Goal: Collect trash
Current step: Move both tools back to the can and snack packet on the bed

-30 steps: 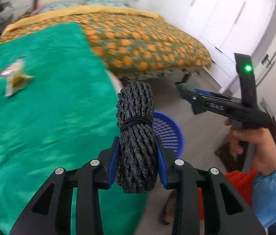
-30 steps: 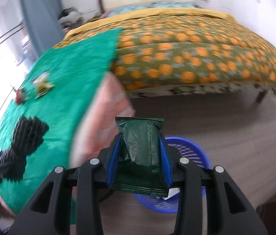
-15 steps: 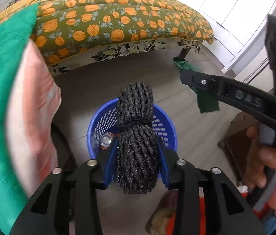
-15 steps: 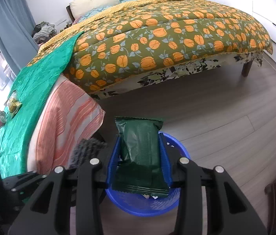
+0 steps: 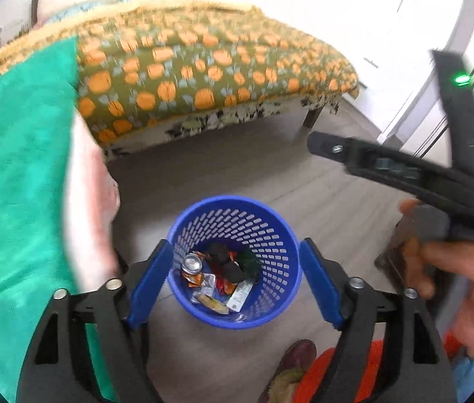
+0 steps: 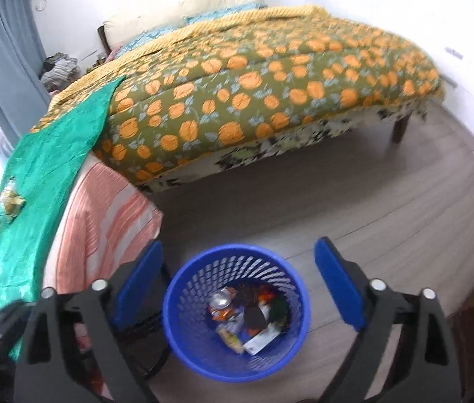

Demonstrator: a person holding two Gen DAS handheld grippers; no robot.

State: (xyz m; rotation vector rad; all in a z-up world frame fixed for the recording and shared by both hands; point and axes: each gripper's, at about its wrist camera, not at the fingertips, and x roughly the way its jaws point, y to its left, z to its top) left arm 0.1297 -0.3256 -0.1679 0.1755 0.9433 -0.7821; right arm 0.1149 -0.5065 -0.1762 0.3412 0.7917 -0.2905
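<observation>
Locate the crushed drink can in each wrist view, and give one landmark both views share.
Left wrist: the crushed drink can lies in the blue basket, lower centre, at the left of the trash pile.
Right wrist: the can lies in the same basket, bottom centre, upper left of the pile.
Shared landmark: the orange-patterned bedspread beyond the basket.

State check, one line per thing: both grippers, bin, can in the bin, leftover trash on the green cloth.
left gripper: open, nothing between the jaws, which have just been opening.
right gripper: open, empty, jaws just been opening.
blue bin: upright on the floor, partly filled with trash.
can: inside the bin, top facing up.
wrapper: lying on the green cloth, not collected.
</observation>
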